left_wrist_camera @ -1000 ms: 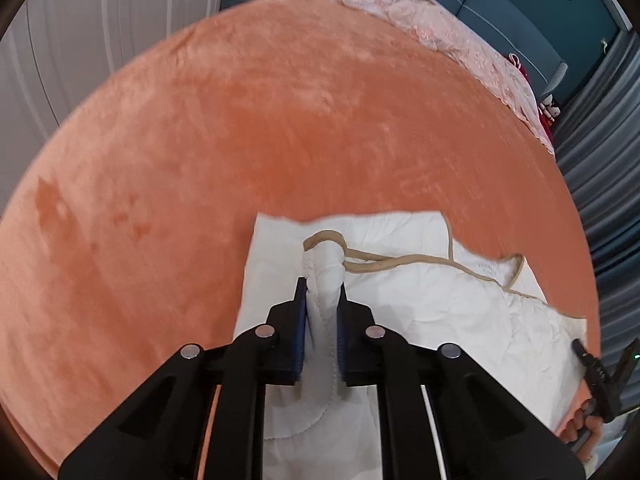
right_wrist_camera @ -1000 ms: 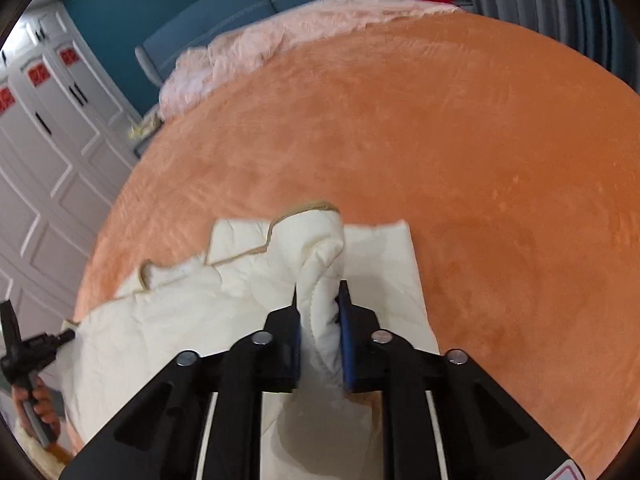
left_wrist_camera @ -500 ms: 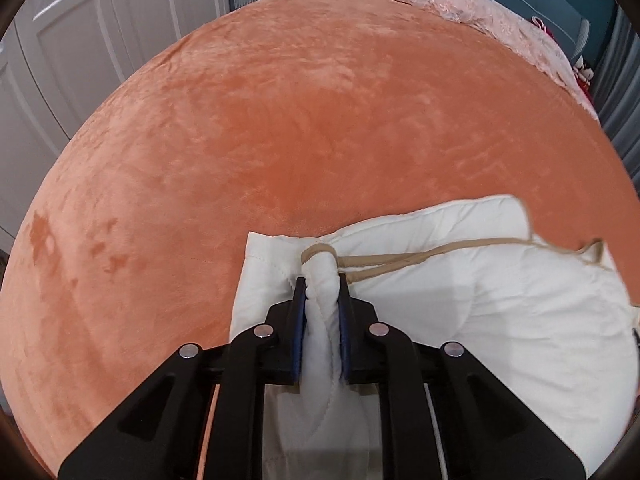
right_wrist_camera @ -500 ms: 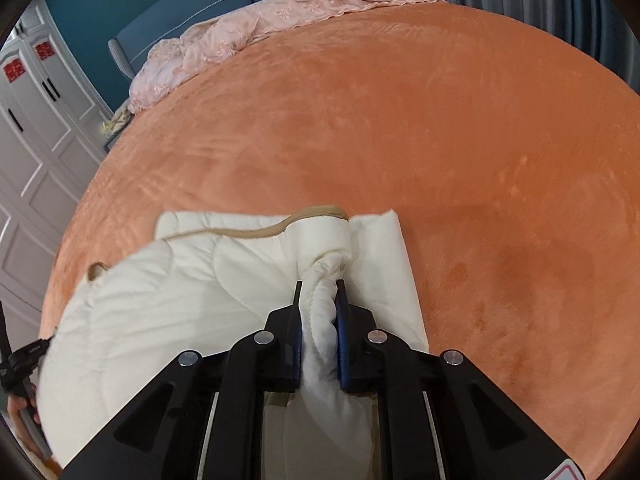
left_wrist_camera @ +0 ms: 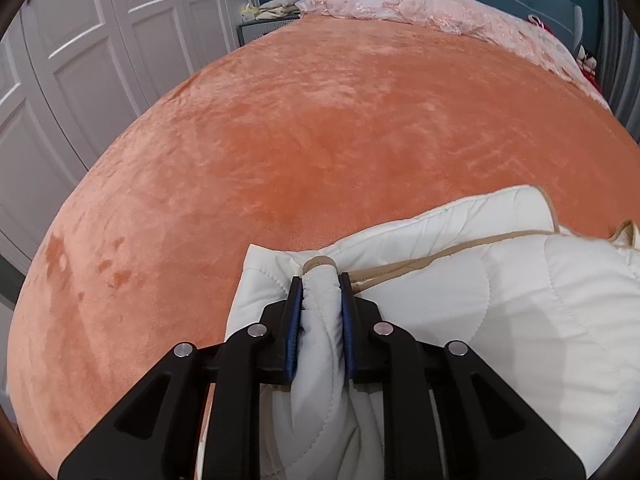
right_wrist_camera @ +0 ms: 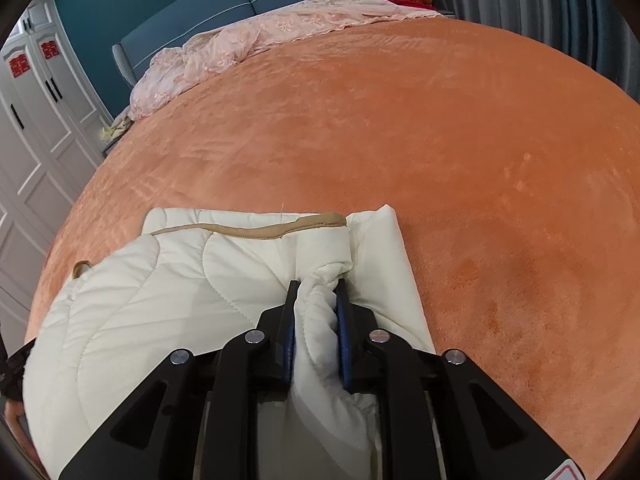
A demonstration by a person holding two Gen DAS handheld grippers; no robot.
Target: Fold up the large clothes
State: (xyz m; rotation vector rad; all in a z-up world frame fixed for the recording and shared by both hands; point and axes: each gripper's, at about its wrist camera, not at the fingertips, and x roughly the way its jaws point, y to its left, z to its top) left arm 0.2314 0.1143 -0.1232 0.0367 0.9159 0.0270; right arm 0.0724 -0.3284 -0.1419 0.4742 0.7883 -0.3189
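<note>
Two red paper characters on wardrobe doors, unreadable

In the right wrist view, 2 red paper double-happiness signs, each the Chinese character 囍, are stuck on the upper panels of the white wardrobe doors, left of the blue headboard. No other text, label or number can be read in either view.

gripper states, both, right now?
Left gripper: jaws opening, quilted garment bunched between the pads.
Right gripper: jaws opening, same garment between the pads.
</note>
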